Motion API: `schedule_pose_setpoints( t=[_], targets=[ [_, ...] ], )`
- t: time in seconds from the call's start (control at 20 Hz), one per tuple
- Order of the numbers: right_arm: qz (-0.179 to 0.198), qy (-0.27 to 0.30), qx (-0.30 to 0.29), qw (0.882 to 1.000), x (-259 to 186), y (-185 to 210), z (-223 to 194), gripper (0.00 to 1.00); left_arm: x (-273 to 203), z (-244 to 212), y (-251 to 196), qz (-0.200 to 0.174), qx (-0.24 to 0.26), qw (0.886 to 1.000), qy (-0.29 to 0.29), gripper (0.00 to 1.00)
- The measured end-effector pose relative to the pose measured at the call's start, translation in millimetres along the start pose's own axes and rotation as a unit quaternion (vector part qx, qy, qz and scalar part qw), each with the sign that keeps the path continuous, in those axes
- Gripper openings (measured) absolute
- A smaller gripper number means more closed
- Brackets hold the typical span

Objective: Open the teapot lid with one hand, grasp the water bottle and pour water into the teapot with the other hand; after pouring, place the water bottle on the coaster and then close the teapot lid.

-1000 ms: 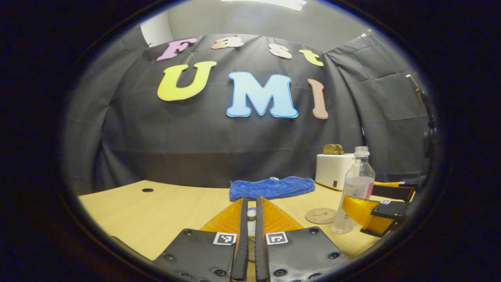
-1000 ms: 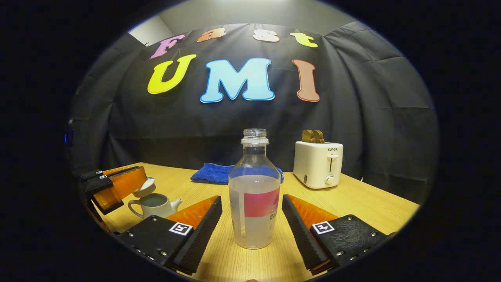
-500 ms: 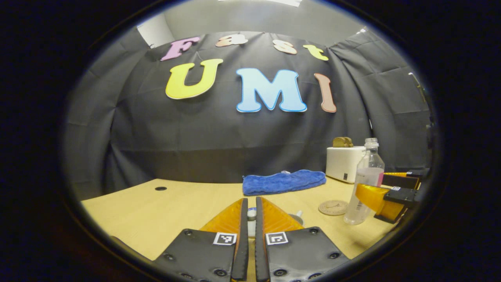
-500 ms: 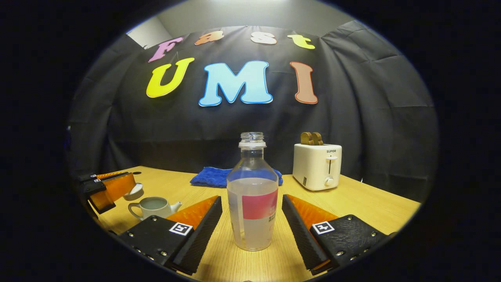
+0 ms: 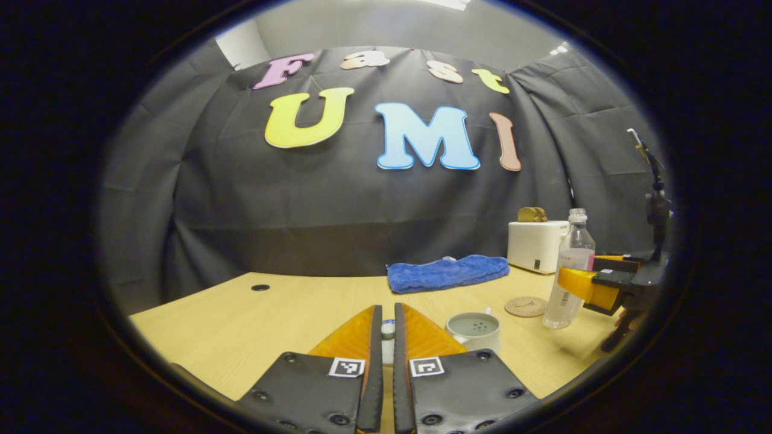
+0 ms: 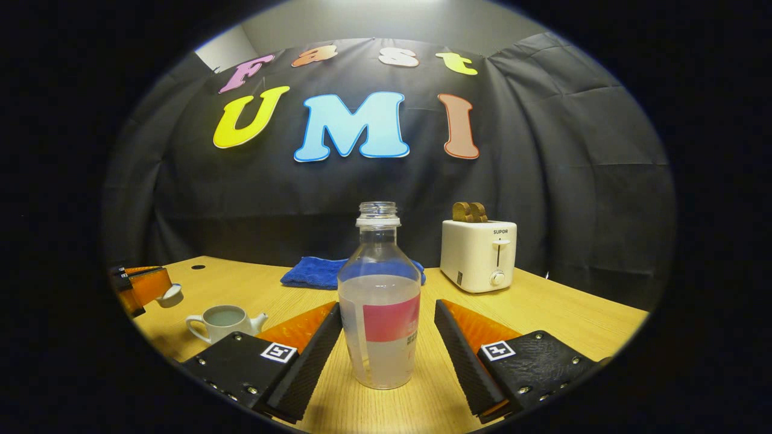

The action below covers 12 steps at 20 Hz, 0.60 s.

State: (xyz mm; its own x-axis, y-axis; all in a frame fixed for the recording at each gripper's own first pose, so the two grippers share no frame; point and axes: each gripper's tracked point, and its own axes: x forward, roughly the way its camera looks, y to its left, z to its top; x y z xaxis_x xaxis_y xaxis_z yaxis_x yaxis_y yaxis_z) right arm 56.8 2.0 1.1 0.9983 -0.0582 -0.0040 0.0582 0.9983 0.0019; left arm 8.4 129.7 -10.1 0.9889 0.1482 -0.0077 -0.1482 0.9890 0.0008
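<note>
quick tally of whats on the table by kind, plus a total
water bottle: 1
teapot: 1
coaster: 1
blue cloth: 1
toaster: 1
total: 5

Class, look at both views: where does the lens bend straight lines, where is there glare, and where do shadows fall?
Left gripper view: the table edge bows into a curve. Right gripper view: ceiling light glares at the top; soft shadow beside the teapot; the water bottle stays sharp.
</note>
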Motion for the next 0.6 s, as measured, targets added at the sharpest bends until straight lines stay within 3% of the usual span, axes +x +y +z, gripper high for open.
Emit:
schedule_pose_setpoints(
  t=[0.05,0.1,0.45,0.6],
  targets=[
    [0.005,0.000,-0.001,1.000,-1.5,1.9,1.7,0.85,-1.1,0.7,7.4,0.003,0.000,1.000,0.000,0.13],
    [0.008,0.000,0.001,1.000,0.1,1.9,1.4,0.81,-1.9,0.4,15.1,0.009,-0.001,1.000,0.000,0.14],
    [-0.007,0.005,-0.023,1.000,-1.3,3.3,0.9,0.76,-1.6,-1.0,21.1,0.018,0.000,1.000,0.001,0.14],
    [0.005,0.005,-0.107,0.994,-2.4,21.2,2.5,0.75,-1.7,-1.1,21.9,0.018,0.000,1.000,0.001,0.14]
  ],
)
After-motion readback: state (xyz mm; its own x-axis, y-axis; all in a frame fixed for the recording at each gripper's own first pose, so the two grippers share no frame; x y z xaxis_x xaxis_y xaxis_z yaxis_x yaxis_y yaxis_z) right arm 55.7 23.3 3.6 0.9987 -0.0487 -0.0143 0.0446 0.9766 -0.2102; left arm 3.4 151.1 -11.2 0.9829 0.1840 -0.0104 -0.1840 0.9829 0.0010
